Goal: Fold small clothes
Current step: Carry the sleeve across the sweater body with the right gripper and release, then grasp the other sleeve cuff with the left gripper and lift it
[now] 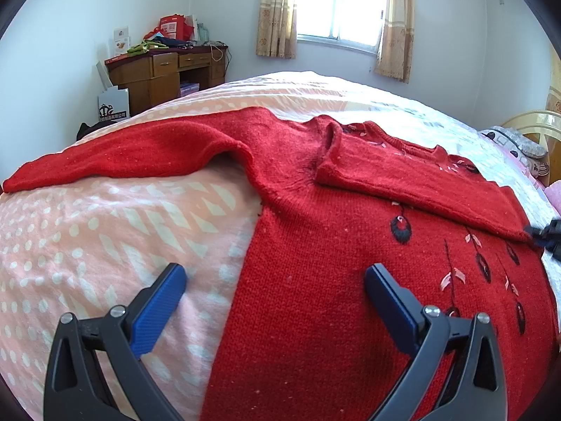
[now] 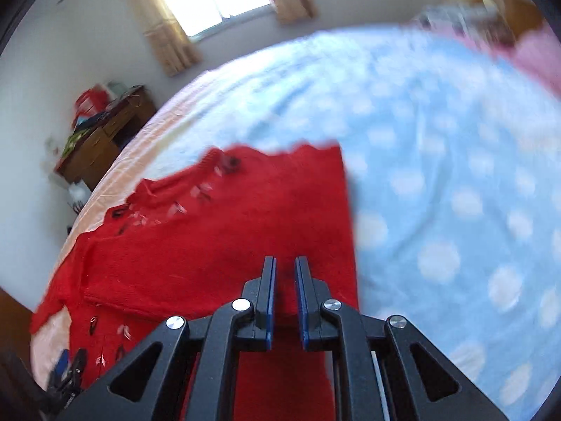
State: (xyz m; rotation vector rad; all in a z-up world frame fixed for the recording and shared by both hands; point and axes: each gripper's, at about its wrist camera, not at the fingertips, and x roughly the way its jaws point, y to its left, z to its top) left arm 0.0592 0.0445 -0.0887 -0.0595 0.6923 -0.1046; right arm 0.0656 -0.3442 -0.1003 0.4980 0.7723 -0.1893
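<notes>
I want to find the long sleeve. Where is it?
In the left wrist view, the unfolded sleeve stretches left from the red sweater across the pink dotted bedsheet, toward the wooden desk.

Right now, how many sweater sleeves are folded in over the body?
1. One sleeve lies folded across the chest, its cuff at the right gripper. The other sleeve is spread out on the bed.

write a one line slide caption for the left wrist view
Open left gripper hovers over a red sweater on the bed, one sleeve folded across.
</notes>
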